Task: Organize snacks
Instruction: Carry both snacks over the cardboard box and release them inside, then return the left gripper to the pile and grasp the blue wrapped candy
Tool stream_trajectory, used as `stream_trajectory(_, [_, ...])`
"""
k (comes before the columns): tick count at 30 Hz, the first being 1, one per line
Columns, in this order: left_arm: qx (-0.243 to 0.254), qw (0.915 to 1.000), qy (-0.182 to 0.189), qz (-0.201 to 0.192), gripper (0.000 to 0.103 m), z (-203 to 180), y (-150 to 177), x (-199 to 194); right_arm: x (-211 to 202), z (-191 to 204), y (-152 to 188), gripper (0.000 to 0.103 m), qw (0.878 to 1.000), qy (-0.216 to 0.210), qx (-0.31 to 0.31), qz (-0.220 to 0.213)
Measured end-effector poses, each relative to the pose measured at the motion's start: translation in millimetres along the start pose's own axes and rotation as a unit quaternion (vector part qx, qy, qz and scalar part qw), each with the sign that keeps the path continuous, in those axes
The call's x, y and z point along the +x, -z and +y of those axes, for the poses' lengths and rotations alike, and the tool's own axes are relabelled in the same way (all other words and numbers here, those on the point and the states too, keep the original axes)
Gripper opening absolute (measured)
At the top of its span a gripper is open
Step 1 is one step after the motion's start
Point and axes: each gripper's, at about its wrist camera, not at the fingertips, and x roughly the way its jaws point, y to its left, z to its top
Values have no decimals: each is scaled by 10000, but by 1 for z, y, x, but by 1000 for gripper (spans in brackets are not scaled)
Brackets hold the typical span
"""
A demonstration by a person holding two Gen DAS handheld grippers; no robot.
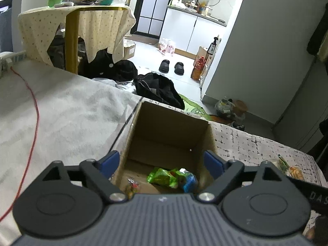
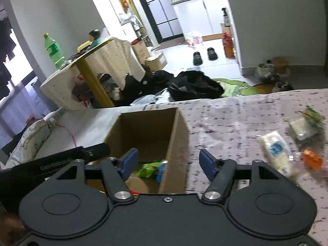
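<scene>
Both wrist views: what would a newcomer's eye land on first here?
The open cardboard box on the bed, dead ahead of both grippers, with a green snack packet lying on its bottom. The left gripper hangs open over it, holding nothing. Right of the box, loose snack packets lie on the patterned sheet.

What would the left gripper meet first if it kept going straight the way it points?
Probably the green snack packet on the floor of the cardboard box; the open left gripper points down into it, though depth is uncertain.
</scene>
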Motion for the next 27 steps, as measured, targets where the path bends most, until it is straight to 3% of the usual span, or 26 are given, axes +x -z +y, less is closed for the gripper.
stream_trajectory(5, [89,9999,69,-24,96,-12,6,-5,-15,-24,3,77,9997,245,58,-39])
stream_trajectory(15, [576,9979,292,60,97,-56,16,-4,-46,-71,7,97,9969,722,197,-230])
stream_trajectory(18, [733,9969,291,42,103,-71,20,-2,-55,-85,10,103,9958,821,275,-281])
stream_trajectory(27, [1403,9880,611,216,103,-111,30,6,-67,-122,17,103,9929,1008,583,-246])
